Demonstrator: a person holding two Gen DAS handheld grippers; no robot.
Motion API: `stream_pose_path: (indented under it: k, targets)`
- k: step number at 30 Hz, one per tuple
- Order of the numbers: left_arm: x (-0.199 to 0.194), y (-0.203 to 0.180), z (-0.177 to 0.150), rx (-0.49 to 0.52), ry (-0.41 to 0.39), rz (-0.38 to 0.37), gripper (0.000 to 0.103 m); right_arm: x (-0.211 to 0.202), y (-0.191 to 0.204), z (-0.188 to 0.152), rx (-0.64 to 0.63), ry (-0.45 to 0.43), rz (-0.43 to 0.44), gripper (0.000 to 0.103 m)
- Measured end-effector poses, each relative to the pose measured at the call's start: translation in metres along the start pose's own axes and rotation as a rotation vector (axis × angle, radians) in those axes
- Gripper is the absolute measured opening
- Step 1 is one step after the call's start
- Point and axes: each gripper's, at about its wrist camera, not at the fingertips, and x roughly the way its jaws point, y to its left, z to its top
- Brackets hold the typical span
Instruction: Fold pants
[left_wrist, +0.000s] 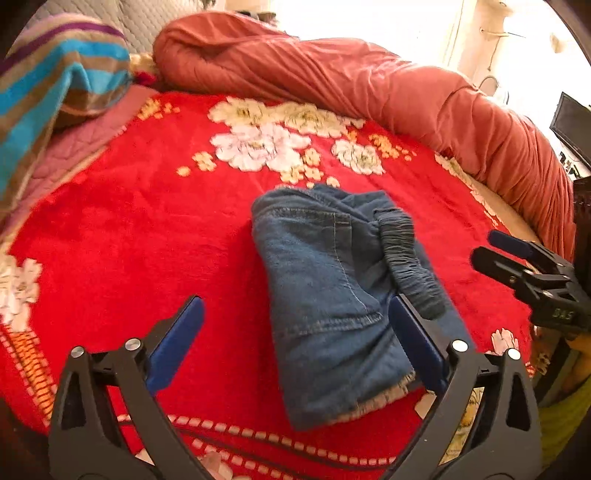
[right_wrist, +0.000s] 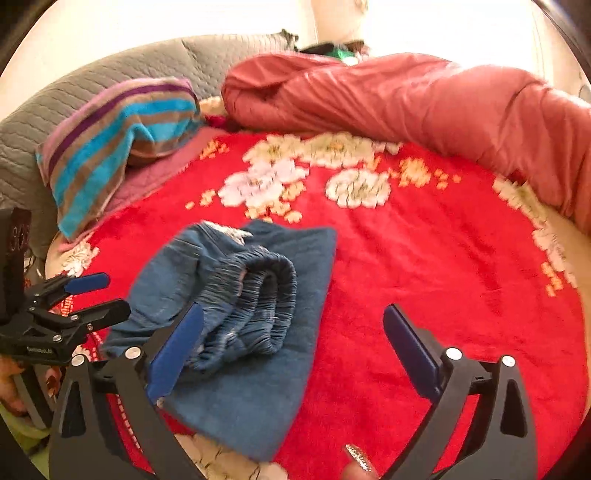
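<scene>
1. Left gripper (left_wrist: 295, 314): jaws stand wide apart, nothing clamped. The blue pads (left_wrist: 177, 343) show clear of the cloth on one side; the other pad sits just over the near right edge of the pants, and contact cannot be confirmed.
2. Right gripper (right_wrist: 293, 321): jaws likewise spread wide, nothing between them but blanket. Its left finger overlaps the waistband side of the pants in its own view; whether it touches is not determinable. From the left wrist view it appears at the right of the pants (left_wrist: 517, 251), apart from them.
3. Pants (left_wrist: 332, 295): blue denim, lying folded into a compact bundle on the red floral blanket (left_wrist: 129, 240). The gathered elastic waistband (right_wrist: 255, 295) lies on top, along the side nearer the right gripper. A frayed pale hem edge shows at the near end of the bundle.
4. Landmark relations, taken from the pants: the white flower print (left_wrist: 258, 144) of the blanket lies just beyond the far end; a rolled salmon-coloured quilt (left_wrist: 332, 74) lies well beyond, along the far edge of the bed; a striped blue, brown and purple towel (left_wrist: 55, 85) lies well away at the far left, over a pink quilted pad (left_wrist: 81, 147).
5. A grey quilted headboard cushion (right_wrist: 110, 74) stands behind the towel.
6. A fingertip with a glittered nail (right_wrist: 358, 458) shows at the lower edge of the right wrist view.
</scene>
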Motion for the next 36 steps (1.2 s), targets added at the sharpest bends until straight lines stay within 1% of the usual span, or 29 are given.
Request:
stream_pose_path:
  k: [6,12,16,24,33,36]
  targets:
    - [-0.035,-0.005,-0.009,0.001,-0.053,0.020,0.093,-0.038,0.019,-0.008,-0.063,-0.060,-0.032,0.098]
    - [-0.064,-0.009,-0.022,0.011,-0.088,0.033,0.093,-0.060,0.031,-0.019,-0.073,-0.089,-0.035,0.098]
    - [-0.082,-0.012,-0.035,0.039,-0.113,0.062,0.093,-0.073,0.036,-0.026,-0.066,-0.101,-0.034,0.098]
    - [-0.095,-0.015,-0.053,0.054,-0.107,0.056,0.093,-0.089,0.039,-0.038,-0.060,-0.112,-0.046,0.098]
    - [-0.086,-0.012,-0.070,0.017,-0.054,0.036,0.093,-0.093,0.038,-0.058,-0.047,-0.085,-0.070,0.098]
    - [-0.081,-0.013,-0.075,0.021,-0.038,0.035,0.093,-0.091,0.035,-0.067,-0.030,-0.071,-0.088,0.098]
